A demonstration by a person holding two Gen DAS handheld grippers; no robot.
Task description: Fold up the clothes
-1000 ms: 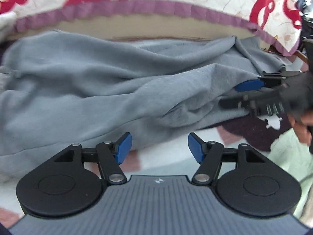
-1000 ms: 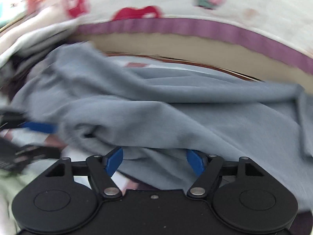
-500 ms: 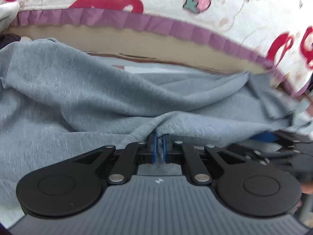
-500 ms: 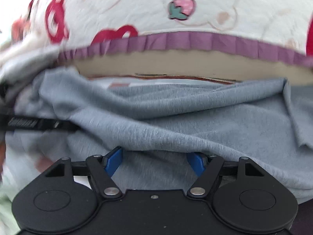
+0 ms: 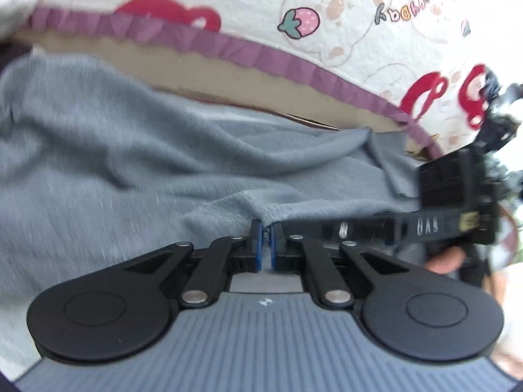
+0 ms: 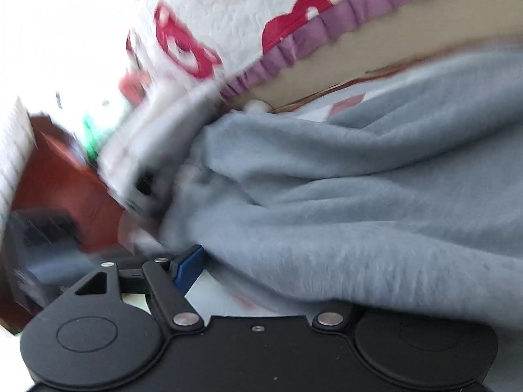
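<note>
Left wrist view, left to right: grey garment (image 5: 137, 163) spreads across the whole middle of the frame, bunched in broad folds, lying ahead of and partly under the left claw (image 5: 265, 248). Its far edge sits against a quilt (image 5: 327, 9), white with red prints and a strawberry, trimmed by a purple frill (image 5: 228, 45). Left claw pinched nearly closed, blue pads (image 5: 258, 245) clamped on a raised ridge of the grey cloth; the ridge peaks right at the tips. To the right, just beside it, the right claw (image 5: 376, 228) reaches in side-on, its black fingers level with the garment's near edge; a hand (image 5: 441, 261) shows below it. Right wrist view, heavily blurred: at far left a reddish-brown object (image 6: 59, 189), not identifiable. Only one blue pad (image 6: 188, 266) shows, angled outward at left; the other finger is buried under the cloth. Garment (image 6: 359, 212) fills the centre and right, draped over the right side of the tool. Cannot tell how far the right claw is spread or whether it has hold of the cloth. Quilt (image 6: 212, 16) and frill (image 6: 294, 45) run diagonally along the top.
</note>
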